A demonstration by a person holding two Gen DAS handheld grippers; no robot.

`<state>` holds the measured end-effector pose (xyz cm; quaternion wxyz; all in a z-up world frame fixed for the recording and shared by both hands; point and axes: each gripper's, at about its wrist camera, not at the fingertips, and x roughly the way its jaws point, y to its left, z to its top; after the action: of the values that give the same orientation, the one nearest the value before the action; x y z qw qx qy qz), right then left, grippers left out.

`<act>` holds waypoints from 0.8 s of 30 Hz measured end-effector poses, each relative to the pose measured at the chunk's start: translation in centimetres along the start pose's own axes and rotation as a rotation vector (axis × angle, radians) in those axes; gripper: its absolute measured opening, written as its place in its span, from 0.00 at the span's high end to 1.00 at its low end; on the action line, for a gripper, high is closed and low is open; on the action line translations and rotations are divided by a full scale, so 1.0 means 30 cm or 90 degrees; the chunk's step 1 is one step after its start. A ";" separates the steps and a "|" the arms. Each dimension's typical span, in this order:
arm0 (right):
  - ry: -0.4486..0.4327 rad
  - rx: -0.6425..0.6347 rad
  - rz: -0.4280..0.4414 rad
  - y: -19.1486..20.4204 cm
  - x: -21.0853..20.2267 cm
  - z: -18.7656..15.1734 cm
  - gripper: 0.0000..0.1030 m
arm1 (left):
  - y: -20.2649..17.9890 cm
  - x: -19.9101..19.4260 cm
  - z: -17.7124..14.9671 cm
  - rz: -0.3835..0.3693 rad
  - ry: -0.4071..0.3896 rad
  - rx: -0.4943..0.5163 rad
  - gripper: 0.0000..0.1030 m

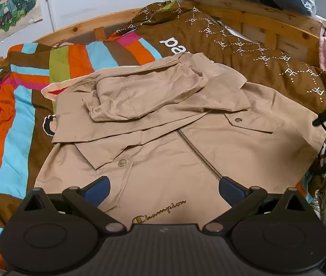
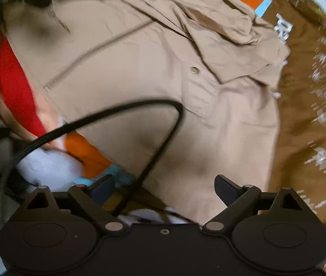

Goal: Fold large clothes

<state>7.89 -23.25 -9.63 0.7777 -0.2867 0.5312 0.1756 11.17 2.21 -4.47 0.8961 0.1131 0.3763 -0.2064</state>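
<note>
My left gripper (image 1: 164, 189) and right gripper (image 2: 163, 189) both hang released over the tan jacket (image 1: 174, 142) spread on the bed, and I fear the black cable (image 2: 117, 117) snagging the fabric.

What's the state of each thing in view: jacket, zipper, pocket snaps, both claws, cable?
Jacket: flat on the bed, front up, sleeves folded across the chest.
Zipper: closed along the part that shows.
Pocket snaps: fastened, flaps down.
Left claw: open, empty, above the hem.
Right claw: open, empty.
Black cable: loose, looped over the jacket.
</note>
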 end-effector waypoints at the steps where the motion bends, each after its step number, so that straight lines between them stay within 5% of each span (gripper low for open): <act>1: -0.023 0.022 0.047 -0.017 -0.023 -0.006 0.11 | 0.003 0.002 -0.001 0.001 0.003 -0.003 0.01; 4: -0.106 0.073 0.167 -0.077 -0.124 -0.032 0.11 | 0.014 0.016 0.000 0.001 0.013 -0.014 0.01; 7: -0.190 0.115 0.205 -0.142 -0.218 -0.053 0.07 | 0.020 0.034 0.003 -0.003 0.022 -0.017 0.01; 9: -0.217 0.153 0.181 -0.193 -0.248 -0.059 0.06 | 0.016 0.043 0.001 -0.003 0.028 -0.011 0.01; 13: -0.142 0.123 0.024 -0.236 -0.194 -0.046 0.07 | 0.008 0.049 -0.002 -0.002 0.034 -0.002 0.01; 17: -0.095 0.102 -0.005 -0.259 -0.143 -0.081 0.08 | 0.008 0.052 -0.005 0.001 0.037 0.000 0.01; 21: -0.017 -0.043 -0.018 -0.150 -0.072 -0.090 0.12 | 0.006 0.069 -0.003 0.000 0.048 0.006 0.01; 24: 0.004 -0.074 -0.004 -0.106 -0.023 -0.077 0.14 | 0.001 0.072 -0.007 -0.003 0.050 0.014 0.01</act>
<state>7.79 -27.15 -8.81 0.7584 -0.3335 0.5219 0.2027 12.41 1.71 -6.17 0.8789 0.1302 0.4091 -0.2078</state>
